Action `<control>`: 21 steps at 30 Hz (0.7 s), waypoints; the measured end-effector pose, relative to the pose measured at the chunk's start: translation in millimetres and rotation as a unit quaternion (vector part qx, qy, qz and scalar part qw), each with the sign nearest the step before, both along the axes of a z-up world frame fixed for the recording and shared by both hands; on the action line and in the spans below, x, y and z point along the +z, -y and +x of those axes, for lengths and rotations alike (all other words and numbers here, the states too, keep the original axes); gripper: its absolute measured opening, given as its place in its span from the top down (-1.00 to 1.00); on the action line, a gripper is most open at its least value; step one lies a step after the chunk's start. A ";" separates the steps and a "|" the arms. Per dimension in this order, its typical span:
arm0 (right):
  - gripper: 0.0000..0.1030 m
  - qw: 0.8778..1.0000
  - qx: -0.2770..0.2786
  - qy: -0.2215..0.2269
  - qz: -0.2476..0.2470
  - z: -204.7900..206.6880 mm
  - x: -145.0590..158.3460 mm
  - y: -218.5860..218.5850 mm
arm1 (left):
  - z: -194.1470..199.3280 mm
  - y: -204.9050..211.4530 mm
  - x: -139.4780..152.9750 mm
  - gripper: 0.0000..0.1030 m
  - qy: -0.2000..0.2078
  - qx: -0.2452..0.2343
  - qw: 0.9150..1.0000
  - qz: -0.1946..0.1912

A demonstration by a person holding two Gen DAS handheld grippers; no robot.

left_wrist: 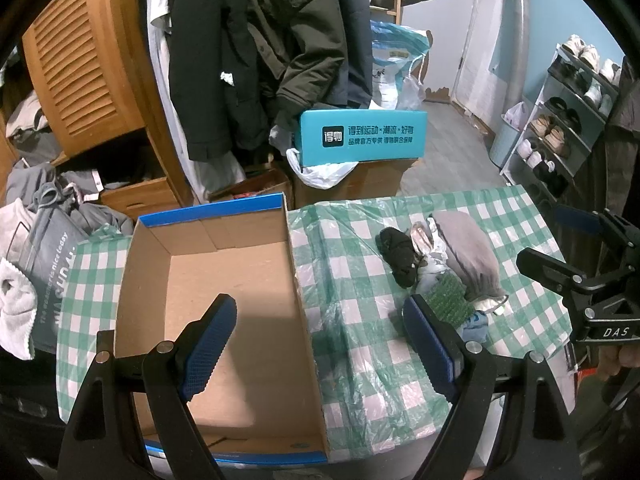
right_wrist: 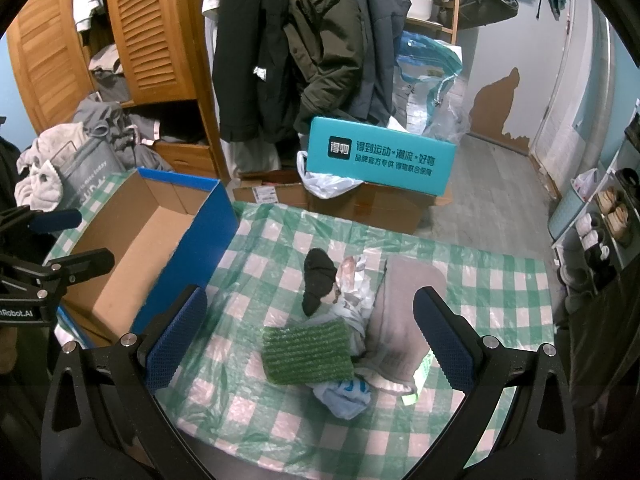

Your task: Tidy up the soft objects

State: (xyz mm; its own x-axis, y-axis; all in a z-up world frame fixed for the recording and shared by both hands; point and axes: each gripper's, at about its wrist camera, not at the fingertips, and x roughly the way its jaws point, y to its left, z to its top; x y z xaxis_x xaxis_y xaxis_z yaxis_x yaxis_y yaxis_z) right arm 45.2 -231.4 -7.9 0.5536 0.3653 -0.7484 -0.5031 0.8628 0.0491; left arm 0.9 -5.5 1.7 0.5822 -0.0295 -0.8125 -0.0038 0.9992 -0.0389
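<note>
An open cardboard box [left_wrist: 224,280] with blue outer walls stands on the left of the checked table; it also shows in the right wrist view [right_wrist: 152,232]. To its right lies a pile of soft things: a black sock [right_wrist: 318,284], a green scrubbing pad [right_wrist: 306,350], a grey folded cloth [right_wrist: 400,320], a light blue cloth [right_wrist: 344,396] and a white patterned cloth [right_wrist: 352,300]. My left gripper [left_wrist: 320,344] is open and empty over the box's right wall. My right gripper [right_wrist: 310,340] is open and empty just above the green pad.
The table has a green and white checked cover [right_wrist: 480,280]. Behind it stand cardboard boxes and a teal box [right_wrist: 380,156], hanging coats [right_wrist: 312,40] and a wooden wardrobe [right_wrist: 140,32]. A shoe rack [left_wrist: 568,112] stands at the right.
</note>
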 end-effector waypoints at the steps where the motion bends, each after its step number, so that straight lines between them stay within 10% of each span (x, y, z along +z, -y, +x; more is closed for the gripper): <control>1: -0.98 1.000 -0.001 0.000 0.000 0.0 0.1 0.0 | 0.0 0.1 0.0 -0.69 0.000 0.000 1.000 0.000; 21: -0.98 1.000 -0.001 -0.001 -0.001 0.2 0.4 1.9 | 0.2 1.4 0.1 -0.69 0.000 0.000 1.000 0.001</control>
